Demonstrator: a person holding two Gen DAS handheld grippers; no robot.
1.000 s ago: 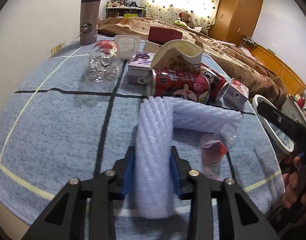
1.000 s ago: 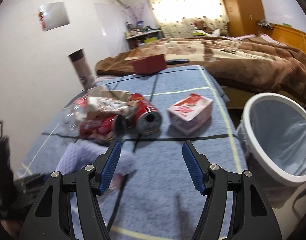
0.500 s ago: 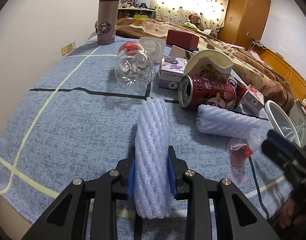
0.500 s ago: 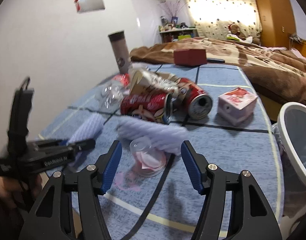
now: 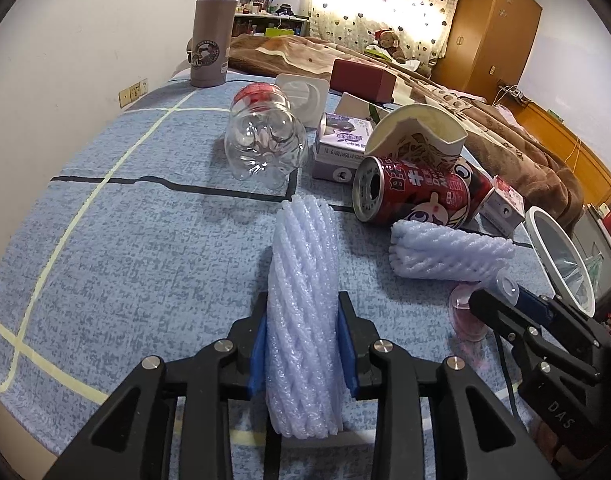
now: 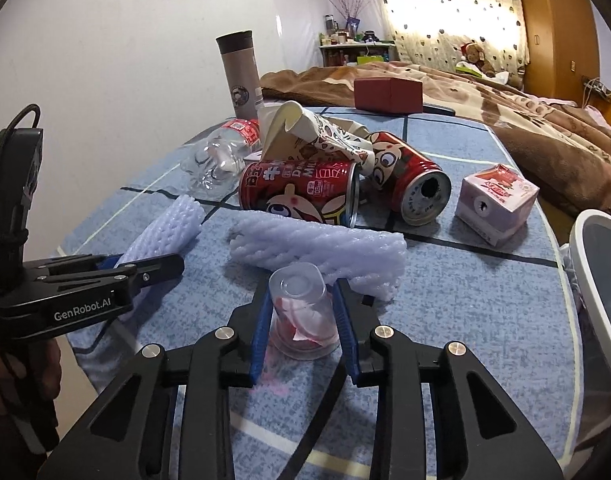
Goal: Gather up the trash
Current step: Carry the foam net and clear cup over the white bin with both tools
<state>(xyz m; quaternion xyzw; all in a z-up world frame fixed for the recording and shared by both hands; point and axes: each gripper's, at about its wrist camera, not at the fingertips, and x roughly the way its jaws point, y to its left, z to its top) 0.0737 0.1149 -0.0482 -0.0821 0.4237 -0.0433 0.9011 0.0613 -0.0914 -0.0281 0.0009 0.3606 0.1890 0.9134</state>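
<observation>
My left gripper (image 5: 303, 312) is shut on a white foam net sleeve (image 5: 303, 240) that stands on edge on the blue cloth; its jaws are opening slightly and the pads still press the foam. My right gripper (image 6: 301, 292) is closing on a small clear plastic cup (image 6: 301, 320) with pink residue, lying on its side, and both pads touch it. A second foam sleeve (image 6: 317, 244) lies just behind the cup. Behind that lie two red cans (image 6: 301, 196), a crushed paper cup (image 6: 305, 132), a clear bottle (image 5: 265, 140) and a pink carton (image 6: 497, 200).
A white bin (image 6: 597, 280) with a liner stands off the table's right edge. A grey thermos (image 5: 211, 32) and a dark red box (image 5: 363, 80) stand at the far end, with a purple carton (image 5: 345, 144) nearby. A bed with a brown blanket lies beyond.
The right gripper swung left from the bin side to the small cup and closed its jaws around it. The left gripper kept its hold on the foam sleeve and drifted a little.
</observation>
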